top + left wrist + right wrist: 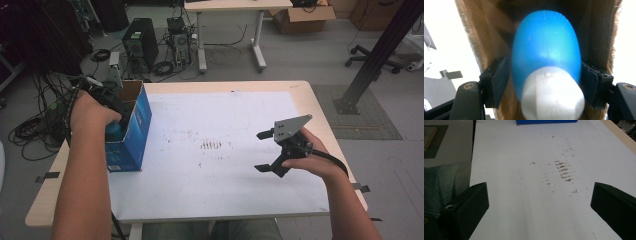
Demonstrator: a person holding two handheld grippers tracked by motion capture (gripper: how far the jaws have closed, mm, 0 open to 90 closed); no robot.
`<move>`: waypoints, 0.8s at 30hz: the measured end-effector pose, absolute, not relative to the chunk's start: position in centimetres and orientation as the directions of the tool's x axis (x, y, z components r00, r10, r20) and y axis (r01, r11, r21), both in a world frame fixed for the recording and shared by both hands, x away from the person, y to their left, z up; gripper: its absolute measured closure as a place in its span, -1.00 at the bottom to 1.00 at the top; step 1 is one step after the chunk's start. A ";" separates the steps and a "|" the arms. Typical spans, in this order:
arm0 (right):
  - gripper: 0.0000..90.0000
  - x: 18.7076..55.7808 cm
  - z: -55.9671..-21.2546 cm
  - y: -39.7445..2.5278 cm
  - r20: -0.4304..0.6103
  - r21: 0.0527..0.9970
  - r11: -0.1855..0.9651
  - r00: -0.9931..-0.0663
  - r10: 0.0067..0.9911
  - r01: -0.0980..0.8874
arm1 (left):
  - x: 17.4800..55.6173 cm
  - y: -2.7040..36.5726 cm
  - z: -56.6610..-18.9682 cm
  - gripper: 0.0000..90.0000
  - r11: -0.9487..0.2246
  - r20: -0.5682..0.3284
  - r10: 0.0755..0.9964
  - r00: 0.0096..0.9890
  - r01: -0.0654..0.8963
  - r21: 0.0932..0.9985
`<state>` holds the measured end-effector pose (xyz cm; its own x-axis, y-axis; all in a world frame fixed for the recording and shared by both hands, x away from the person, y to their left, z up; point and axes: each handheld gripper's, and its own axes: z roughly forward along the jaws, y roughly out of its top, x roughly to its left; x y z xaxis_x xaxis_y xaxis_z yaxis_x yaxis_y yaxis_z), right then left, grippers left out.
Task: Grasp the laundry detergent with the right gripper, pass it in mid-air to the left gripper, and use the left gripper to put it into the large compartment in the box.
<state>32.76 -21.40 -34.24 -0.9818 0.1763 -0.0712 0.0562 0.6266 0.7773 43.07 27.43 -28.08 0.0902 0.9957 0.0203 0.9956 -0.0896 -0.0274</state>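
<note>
- Left gripper: jaws clamp a blue bottle with white cap inside the blue box at the table's left edge.
- Right gripper: jaws wide apart, empty, near the right edge.

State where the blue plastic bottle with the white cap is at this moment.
The blue plastic bottle with the white cap sits between the left gripper jaws inside the open blue cardboard box at the table's left edge in the high view.

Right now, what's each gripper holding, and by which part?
Left gripper clamps the blue bottle by its body sides, above the white cap, inside the box. Right gripper: open, nothing.
</note>
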 end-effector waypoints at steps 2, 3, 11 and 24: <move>-0.96 32.7 -34.1 -21.4 -0.072 0.779 0.625 -0.982 0.177 0.055 | 42.9 27.5 -27.6 -0.34 -0.088 0.026 0.996 0.088 0.996 -0.025; -0.96 32.7 -34.1 -21.4 -0.075 0.779 0.625 -0.981 0.177 0.054 | 42.9 27.5 -27.4 -0.35 -0.085 0.027 0.996 0.085 0.996 -0.017; -0.96 32.5 -33.9 -21.4 -0.078 0.785 0.618 -0.982 0.173 0.047 | 42.3 27.3 -25.8 -0.43 -0.094 0.036 0.995 0.094 0.996 -0.003; -0.96 32.2 -33.1 -21.4 -0.091 0.790 0.612 -0.981 0.172 0.034 | 41.4 25.6 -23.2 -0.75 -0.149 0.059 0.987 0.148 0.989 0.018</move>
